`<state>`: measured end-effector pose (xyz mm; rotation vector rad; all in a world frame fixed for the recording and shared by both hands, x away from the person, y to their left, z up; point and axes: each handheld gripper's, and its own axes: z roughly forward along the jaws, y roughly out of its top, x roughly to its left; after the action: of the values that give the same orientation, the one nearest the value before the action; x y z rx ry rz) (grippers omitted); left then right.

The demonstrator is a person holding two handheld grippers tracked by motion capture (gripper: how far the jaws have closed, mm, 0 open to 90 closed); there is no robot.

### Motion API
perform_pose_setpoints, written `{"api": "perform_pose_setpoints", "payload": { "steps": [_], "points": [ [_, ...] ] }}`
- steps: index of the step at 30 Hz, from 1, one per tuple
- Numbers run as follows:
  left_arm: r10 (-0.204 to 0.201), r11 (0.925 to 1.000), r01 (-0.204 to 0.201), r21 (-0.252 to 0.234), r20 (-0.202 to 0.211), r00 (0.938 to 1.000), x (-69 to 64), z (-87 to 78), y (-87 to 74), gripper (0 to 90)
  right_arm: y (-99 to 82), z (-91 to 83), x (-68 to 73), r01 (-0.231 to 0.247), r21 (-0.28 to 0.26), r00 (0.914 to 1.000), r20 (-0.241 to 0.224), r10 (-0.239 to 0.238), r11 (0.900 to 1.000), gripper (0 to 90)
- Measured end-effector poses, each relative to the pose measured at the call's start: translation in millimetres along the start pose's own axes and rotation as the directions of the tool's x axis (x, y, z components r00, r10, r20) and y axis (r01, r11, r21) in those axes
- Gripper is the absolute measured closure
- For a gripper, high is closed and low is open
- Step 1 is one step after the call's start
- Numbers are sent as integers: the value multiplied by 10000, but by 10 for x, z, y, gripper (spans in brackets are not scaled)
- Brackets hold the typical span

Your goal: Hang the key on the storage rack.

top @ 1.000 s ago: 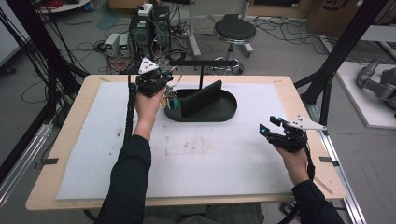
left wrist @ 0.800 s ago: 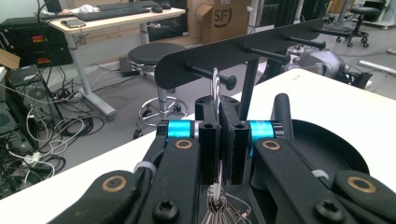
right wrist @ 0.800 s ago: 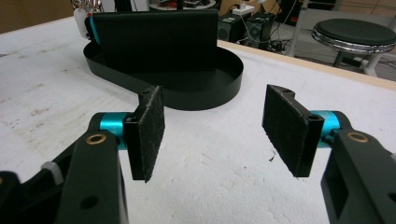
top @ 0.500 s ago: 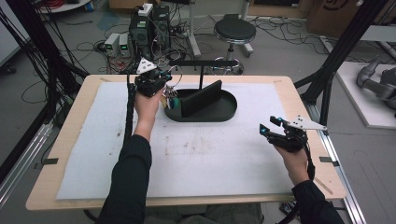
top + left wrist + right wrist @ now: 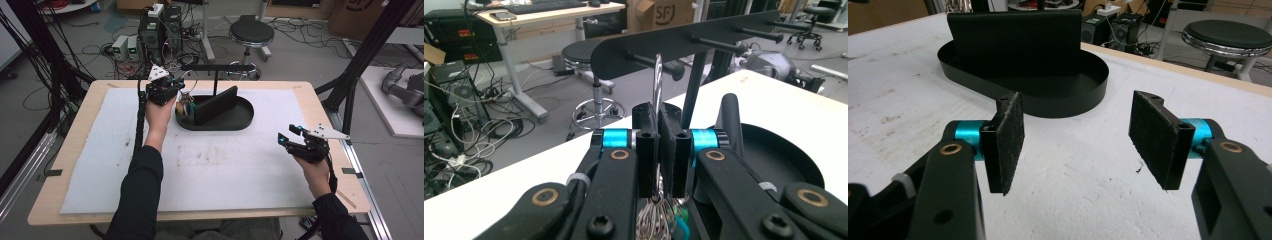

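Sleeves in dark cloth come up from the near edge of the table [image 5: 65,200], which is covered by a white mat [image 5: 225,170]; the right gripper [image 5: 290,140] hangs low over the mat near the right edge, its jaws standing wide apart with nothing between them, as the right gripper view makes plain, with bare mat under the two felt pads [image 5: 1009,142]; the person's right hand [image 5: 316,167] holds it from behind. Farther in, toward the far edge, a black oval tray [image 5: 220,122] sits on the mat with an upright black divider [image 5: 216,105] standing in it. At the tray's left end the left gripper [image 5: 176,97] is pressed closed on a thin silvery ring [image 5: 657,85], which rises upright from between its pads in the left gripper view; below the jaws hangs a bunch of small trinkets [image 5: 185,107], silvery, brown and teal, at the left end of the tray. Just beyond stands a black rack [image 5: 216,67] on a post, its horizontal bar carrying pegs [image 5: 719,45]; the ring's top sits close in front of the bar, whether touching a peg I cannot tell.
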<state>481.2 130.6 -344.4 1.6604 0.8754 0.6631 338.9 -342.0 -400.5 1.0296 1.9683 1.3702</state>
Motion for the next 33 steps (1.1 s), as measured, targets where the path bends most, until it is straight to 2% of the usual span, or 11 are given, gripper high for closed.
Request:
{"api": "perform_pose_setpoints", "payload": {
  "steps": [6, 9, 15, 21, 27, 33],
  "points": [
    [-99, 9999, 100, 46, -160, 9998, 6, -13, -21, 822, 0, 0, 0, -5, -5, 10000, 8, 5, 10000, 396],
    [-139, 9999, 142, 99, -257, 9996, -8, -34, -9, 736, 0, -1, 1, 16, -14, 10000, -1, -16, 10000, 397],
    [320, 9990, -303, 314, -558, 9979, -118, -122, 60, 518, 0, 3, -3, 12, -17, 10000, 15, -12, 10000, 396],
    [892, 9960, -885, 136, -685, 9937, -284, -325, 62, 411, 1, 0, -12, -26, -36, 10000, 47, 26, 10000, 397],
    [1029, 9946, -1026, 181, -168, 9945, -459, -619, -17, 373, 0, 0, -20, -63, -41, 9999, 89, 63, 10000, 397],
    [786, 9965, -797, 260, 412, 9961, -544, -905, -157, 309, -1, -16, -26, -109, -53, 9998, 170, 110, 9999, 396]
  ]
}}
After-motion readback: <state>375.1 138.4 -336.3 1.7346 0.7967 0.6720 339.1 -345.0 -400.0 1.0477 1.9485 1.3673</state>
